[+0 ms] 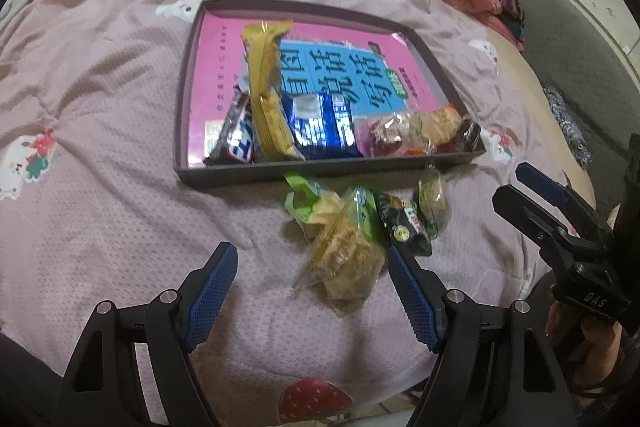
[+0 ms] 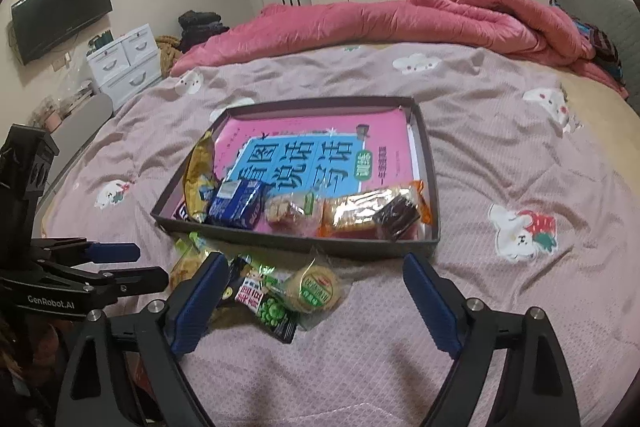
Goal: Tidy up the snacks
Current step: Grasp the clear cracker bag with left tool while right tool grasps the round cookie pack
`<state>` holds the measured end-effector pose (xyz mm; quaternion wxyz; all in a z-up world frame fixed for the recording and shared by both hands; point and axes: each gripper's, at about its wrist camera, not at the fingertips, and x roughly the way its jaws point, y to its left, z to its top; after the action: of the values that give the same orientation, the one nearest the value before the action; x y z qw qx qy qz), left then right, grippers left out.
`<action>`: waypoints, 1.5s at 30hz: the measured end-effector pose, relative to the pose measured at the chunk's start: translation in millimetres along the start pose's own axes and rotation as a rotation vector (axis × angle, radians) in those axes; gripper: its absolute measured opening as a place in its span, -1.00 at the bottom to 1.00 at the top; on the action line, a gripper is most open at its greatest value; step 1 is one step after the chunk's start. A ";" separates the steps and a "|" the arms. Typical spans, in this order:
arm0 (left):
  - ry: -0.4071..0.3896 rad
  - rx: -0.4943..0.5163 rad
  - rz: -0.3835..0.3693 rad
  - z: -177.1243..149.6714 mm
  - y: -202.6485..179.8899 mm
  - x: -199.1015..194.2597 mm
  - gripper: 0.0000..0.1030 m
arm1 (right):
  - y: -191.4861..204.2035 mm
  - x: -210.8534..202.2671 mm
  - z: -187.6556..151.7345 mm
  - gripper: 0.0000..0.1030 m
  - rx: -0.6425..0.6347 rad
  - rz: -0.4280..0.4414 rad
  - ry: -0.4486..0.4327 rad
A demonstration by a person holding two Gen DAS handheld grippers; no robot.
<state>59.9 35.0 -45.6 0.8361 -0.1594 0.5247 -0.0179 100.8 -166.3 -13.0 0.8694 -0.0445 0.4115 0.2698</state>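
A dark shallow tray (image 1: 320,173) (image 2: 280,243) lies on the bed with a pink book as its floor. Along its near side lie a gold packet (image 1: 268,95), a blue packet (image 2: 236,205) and an orange cracker pack (image 2: 372,211). In front of the tray, loose on the sheet, lie a clear cracker packet (image 1: 344,259), a dark green pea packet (image 2: 268,303) and a round cookie (image 2: 316,287). My left gripper (image 1: 311,253) is open, with the cracker packet between its fingers and the left pad apart from it. My right gripper (image 2: 316,263) hangs open over the round cookie.
A rolled pink quilt (image 2: 460,15) lies across the far side of the bed. The mauve sheet (image 1: 120,187) is bare to the left of the tray. A grey headboard (image 2: 592,11) stands on the right. White drawers (image 2: 124,63) and a wall screen (image 2: 60,11) stand at the far left.
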 end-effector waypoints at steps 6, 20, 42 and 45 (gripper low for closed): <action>0.037 -0.009 -0.019 -5.2 -0.3 13.9 0.53 | -3.7 18.6 -5.6 0.73 0.034 0.024 0.080; 0.070 -0.014 -0.048 -9.2 -7.9 36.0 0.53 | -31.7 65.9 -18.0 0.42 0.288 0.148 0.226; 0.058 -0.019 -0.108 -6.2 -11.3 42.8 -0.15 | -33.7 69.3 -14.1 -0.26 0.308 0.202 0.187; 0.051 -0.025 -0.117 -6.0 -7.9 36.7 -0.23 | -35.5 64.5 -14.8 -0.28 0.313 0.214 0.174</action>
<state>72.1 18.8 -77.8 0.8180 -0.1994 0.5357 -0.0642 141.8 -173.0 -75.5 0.7933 0.1119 0.5241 0.2887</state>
